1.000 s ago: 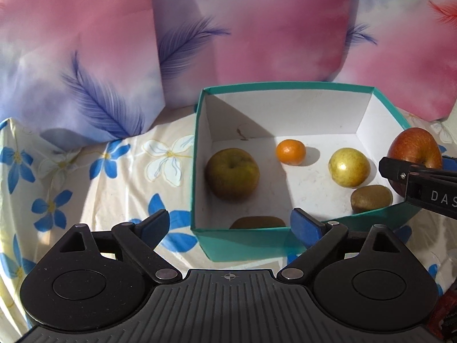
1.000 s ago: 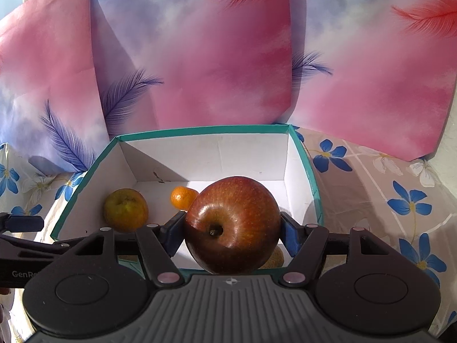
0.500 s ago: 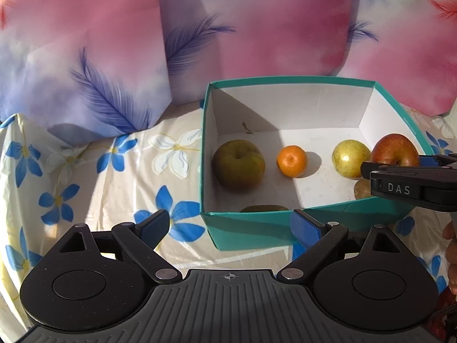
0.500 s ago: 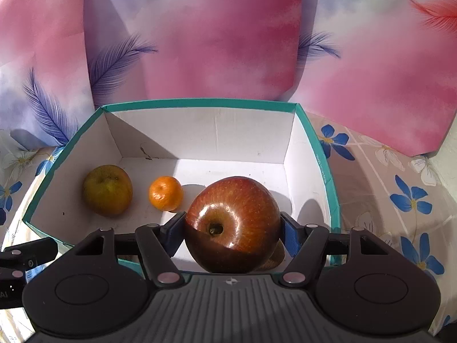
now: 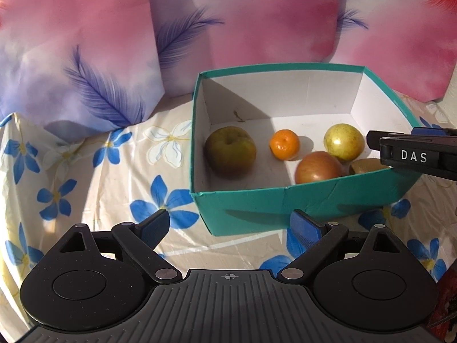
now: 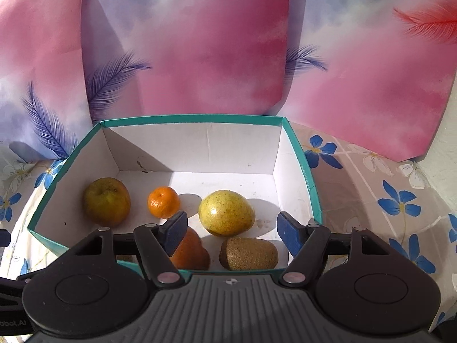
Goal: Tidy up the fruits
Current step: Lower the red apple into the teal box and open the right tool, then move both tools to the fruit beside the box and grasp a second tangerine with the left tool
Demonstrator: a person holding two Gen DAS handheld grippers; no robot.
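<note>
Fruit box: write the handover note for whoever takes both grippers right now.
Right gripper: jaws open, empty, over the teal box's near edge; they have just opened.
Left gripper: open, empty, in front of the box.
Red apple now lies in the box with green apple, tangerine, yellow fruit and kiwi.
Left: no loose fruit in view; check beyond.

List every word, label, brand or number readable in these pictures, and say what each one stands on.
"DAS": white capitals on the black body of the right gripper, seen at the right edge of the left wrist view.
"bbot.AI": partial white lettering, cut off by the picture edge, on the black part of the left gripper at the lower left of the right wrist view.
Small print along the right rim of the teal box: too small to read.
</note>
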